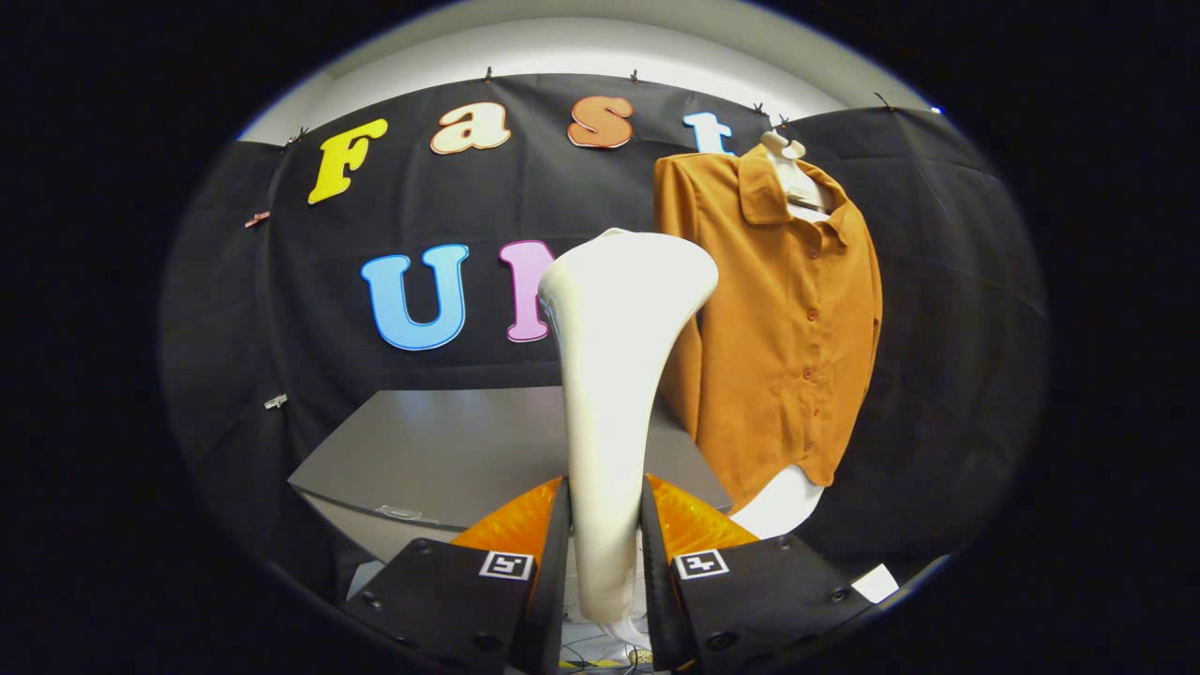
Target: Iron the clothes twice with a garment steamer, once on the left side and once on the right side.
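Observation:
A white garment steamer [614, 375] stands upright between my fingers, its handle pinched by both and its flared head pointing up. My gripper [606, 544] is shut on that handle. Beyond and to the right of the steamer head hangs an orange button-up shirt [787, 319] on a white hanger or mannequin form [786, 155], in front of the black booth wall. The steamer head sits left of the shirt's left side and partly overlaps its sleeve; I cannot tell whether they touch.
A grey table [450, 450] lies beyond my fingers, left of the shirt and below the black cloth wall. The white base of the mannequin form [783, 502] shows under the shirt's hem. Cables lie on the floor between the fingers.

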